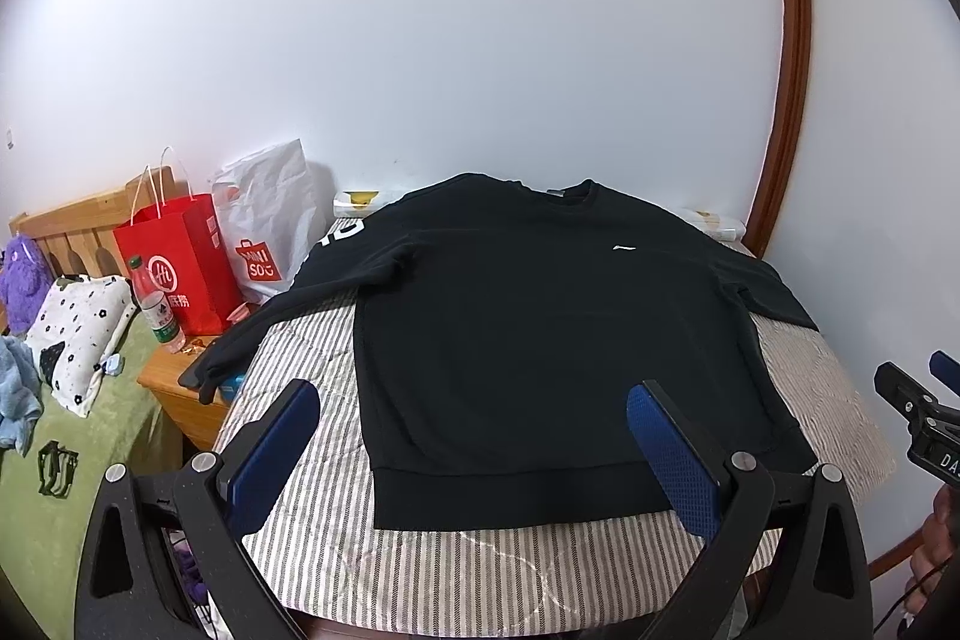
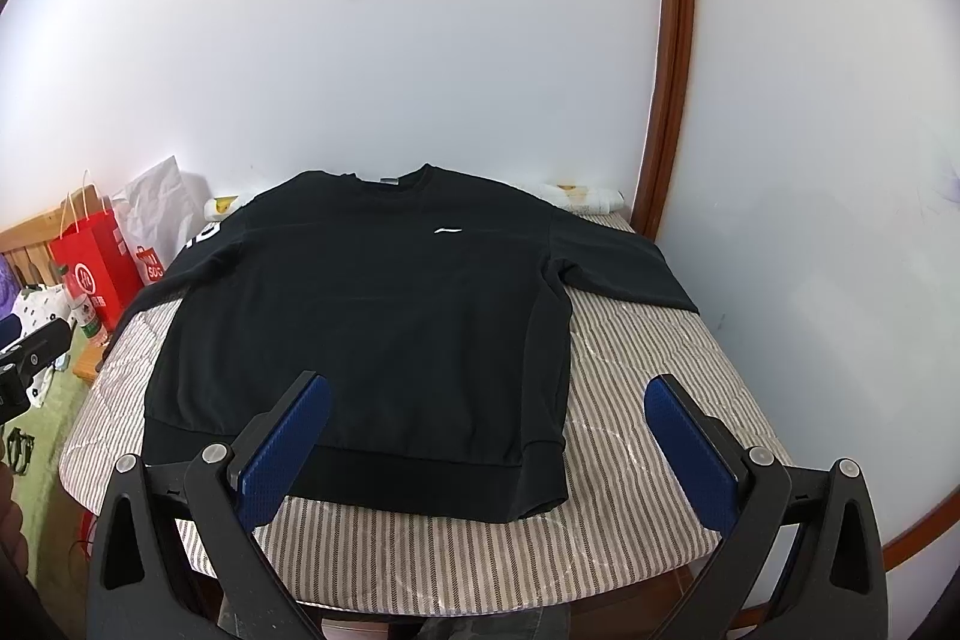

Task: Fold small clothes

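Hovering just short of the hem, both tools are poised and nothing is held. The left hand-held gripper (image 1: 474, 454) has its blue pads spread wide, framing the near-left half of the hem. The right hand-held gripper (image 2: 489, 451) is spread just as wide, its left pad over the hem band and its right pad out over bare striped cover, so it straddles the near-right hem corner.

Straight ahead of both lies the black sweatshirt (image 1: 552, 340), flat and front-up on the striped bed cover (image 2: 648, 376). Its long axis runs directly away from the grippers: hem nearest, collar farthest, close to the wall. Each gripper sits closest to its own side, left to the left hem corner, right to the right.

Further out, the sleeves fan sideways. The left sleeve (image 1: 258, 328) trails off the cover's edge toward the wooden nightstand (image 1: 174, 382); the right sleeve (image 2: 624, 268) lies fully on the cover. My read: folding has not begun, and whichever sleeve goes first, that dangling left one needs a longer reach.

Beyond, a red paper bag (image 1: 180, 262) stands beside the wall.
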